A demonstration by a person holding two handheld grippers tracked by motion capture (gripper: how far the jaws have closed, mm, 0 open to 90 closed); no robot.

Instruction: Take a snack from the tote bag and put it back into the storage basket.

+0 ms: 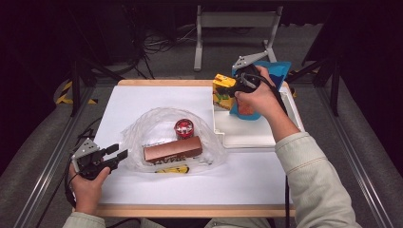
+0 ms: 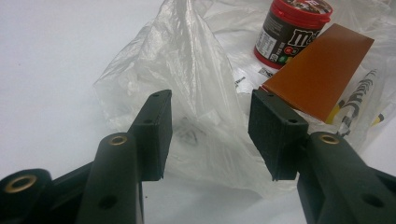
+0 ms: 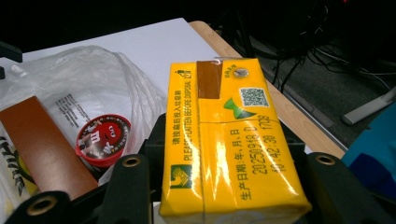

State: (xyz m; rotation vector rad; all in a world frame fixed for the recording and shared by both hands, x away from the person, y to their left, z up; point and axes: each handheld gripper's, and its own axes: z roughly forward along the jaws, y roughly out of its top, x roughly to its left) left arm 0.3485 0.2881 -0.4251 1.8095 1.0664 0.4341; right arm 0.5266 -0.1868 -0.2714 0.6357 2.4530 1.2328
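White laminate table [image 1: 142, 102] with a pale wooden edge, spread wide under everything. On its far right, a shallow white plastic tray [image 1: 252, 133], bare across its near half. Left of centre, a crumpled clear plastic bag [image 1: 142, 128] lying open and flat, with a long brown cardboard box [image 1: 173, 149] on it and, just beyond that box, a small round red-lidded candy tub [image 1: 183, 128]. At the tray's far edge, a blue foil pouch [image 1: 278, 71], upright behind the right hand. Held above the tray's far left corner: a yellow rectangular drink carton [image 3: 229, 140], clamped across its narrow sides by the right gripper [image 1: 233, 85], pads pressed flat to both faces, printed top facing the right gripper's camera. Near left, by the table's edge: the left gripper [image 2: 210, 135], jaws parted with nothing between the pads, aimed at the bag's near left fold. Likely step in hand: carrying the carton over to the bag. Best done with the grip kept square and firm on that glossy, slippery skin; a low, level path leftward, clear of the tub's lid; the bag's mouth pinched and lifted first by the free gripper, for a real opening; then release only with the carton resting fully on film or table.
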